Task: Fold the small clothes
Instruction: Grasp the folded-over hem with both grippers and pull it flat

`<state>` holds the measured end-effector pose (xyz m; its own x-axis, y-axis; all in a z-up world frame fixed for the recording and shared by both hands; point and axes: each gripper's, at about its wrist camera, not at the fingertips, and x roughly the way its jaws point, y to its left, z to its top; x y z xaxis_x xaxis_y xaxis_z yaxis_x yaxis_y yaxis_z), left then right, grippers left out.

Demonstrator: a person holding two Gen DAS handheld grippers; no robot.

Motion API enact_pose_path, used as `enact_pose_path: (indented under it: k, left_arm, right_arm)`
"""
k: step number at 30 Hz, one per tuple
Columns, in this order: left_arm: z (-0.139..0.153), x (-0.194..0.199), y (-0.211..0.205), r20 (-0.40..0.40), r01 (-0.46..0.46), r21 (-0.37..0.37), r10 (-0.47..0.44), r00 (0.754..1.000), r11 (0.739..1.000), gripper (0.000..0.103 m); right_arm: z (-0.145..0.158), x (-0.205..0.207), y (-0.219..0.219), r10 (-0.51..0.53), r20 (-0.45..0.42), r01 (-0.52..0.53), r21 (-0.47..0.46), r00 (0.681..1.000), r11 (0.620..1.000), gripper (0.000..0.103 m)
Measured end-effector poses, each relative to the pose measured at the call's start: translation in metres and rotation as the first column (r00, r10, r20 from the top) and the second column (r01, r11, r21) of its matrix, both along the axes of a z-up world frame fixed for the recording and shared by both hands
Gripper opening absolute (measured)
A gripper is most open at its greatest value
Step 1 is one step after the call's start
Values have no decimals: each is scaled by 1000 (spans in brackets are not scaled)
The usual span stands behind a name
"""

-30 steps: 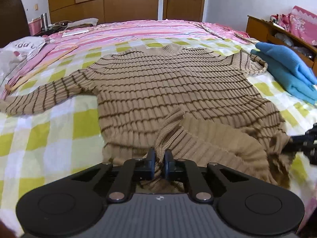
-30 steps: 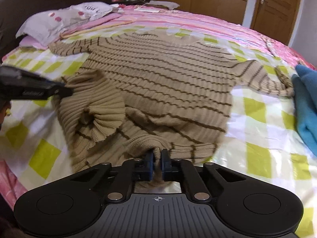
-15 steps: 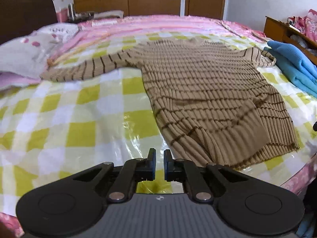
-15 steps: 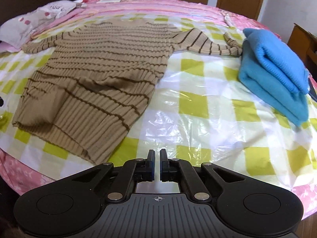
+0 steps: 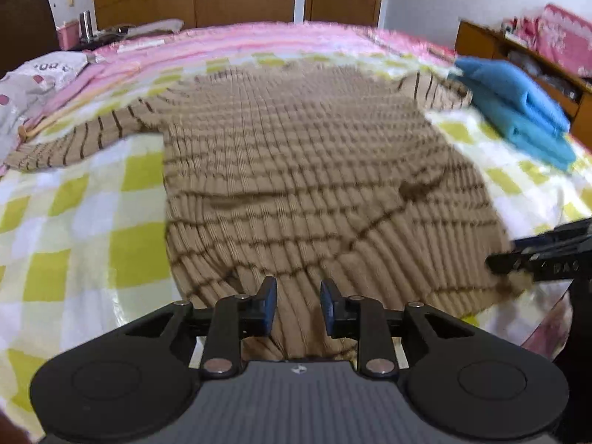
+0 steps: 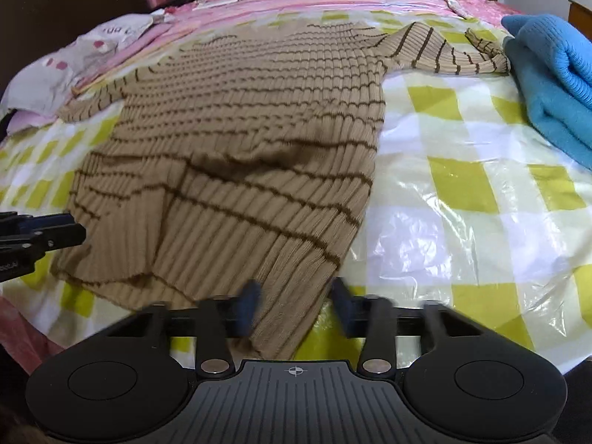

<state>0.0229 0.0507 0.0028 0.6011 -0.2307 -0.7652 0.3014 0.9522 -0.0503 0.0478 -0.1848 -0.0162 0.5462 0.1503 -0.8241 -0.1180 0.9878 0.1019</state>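
Tan sweater (image 5: 303,192) hem lies between the spread jaws of both left gripper (image 5: 298,307) and right gripper (image 6: 296,307).

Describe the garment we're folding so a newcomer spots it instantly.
Look at the bed with its yellow-and-white checked cover. Spread flat across its middle lies the sweater, sleeves out. It is tan ribbed knit with thin dark stripes, unlike the plain blue folded clothes at the right.

Your left wrist view sits low and close at the sweater (image 5: 296,170) hem, facing up the bed. Your right wrist view does likewise further right. Both share the sweater (image 6: 236,140) and blue stack (image 6: 551,85).
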Motion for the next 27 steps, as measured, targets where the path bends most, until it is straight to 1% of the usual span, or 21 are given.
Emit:
enact_pose_path:
  k: [1,2,3,5,7,8,11,13,14,15,18,20,21,24,27]
  left_arm:
    - [-3,-1,-1,-14,1,13,-1,1000,1000,32]
    - [-5,-1,-2,-27,5,23,-5,1000,1000,32]
    - [-7,-3,-2,-39,12,31,-11,999,999,32]
    - [-7,-5,-3,-56,26,48,-23,998,999,32]
    - [-4,-9,-3,-73,43,49,-39,997,998,32]
    - [-1,-10,-2,-78,48,46,-44,996,998,32]
    - [10,-16,0,-68,55,28,-52,996,998,32]
    - [20,-20,-3,-42,56,15,-55,998,998,32]
    - [25,-20,-5,-29,59,7,-59,998,998,32]
    - [30,-21,-8,-14,64,-2,-64,998,998,32]
    - [39,-18,-23,29,78,-3,-78,997,997,33]
    - [40,-13,-35,51,75,10,-75,996,997,36]
    - [39,-10,-41,58,67,14,-68,996,998,39]
    - [30,3,-53,42,30,12,-30,999,999,41]
    - [11,14,-60,-24,-6,33,6,1000,999,41]
  right_arm:
    - [1,-2,-3,12,6,-12,-11,1000,1000,11]
    - [3,-3,-8,14,-7,-14,-2,1000,1000,7]
    - [4,-5,-14,7,-15,-7,3,1000,1000,7]
    - [8,-11,-25,-9,-10,9,-26,1000,1000,7]
    - [11,-17,-39,-31,-14,31,-22,999,999,7]
    - [13,-21,-47,-47,-19,46,-14,999,999,4]
    - [15,-29,-57,-55,-30,56,4,998,998,4]
    - [16,-32,-61,-72,-45,73,15,996,997,7]
    - [17,-34,-62,-74,-38,74,12,997,997,10]
    - [19,-37,-62,-75,-23,75,11,997,997,13]
    - [29,-39,-63,-81,24,80,32,996,996,13]
    - [35,-38,-60,-73,59,70,59,996,996,13]
    - [37,-37,-58,-69,74,64,70,995,996,13]
    - [37,-28,-50,-54,89,45,108,995,993,13]
    - [27,-22,-39,-27,70,18,126,997,992,13]
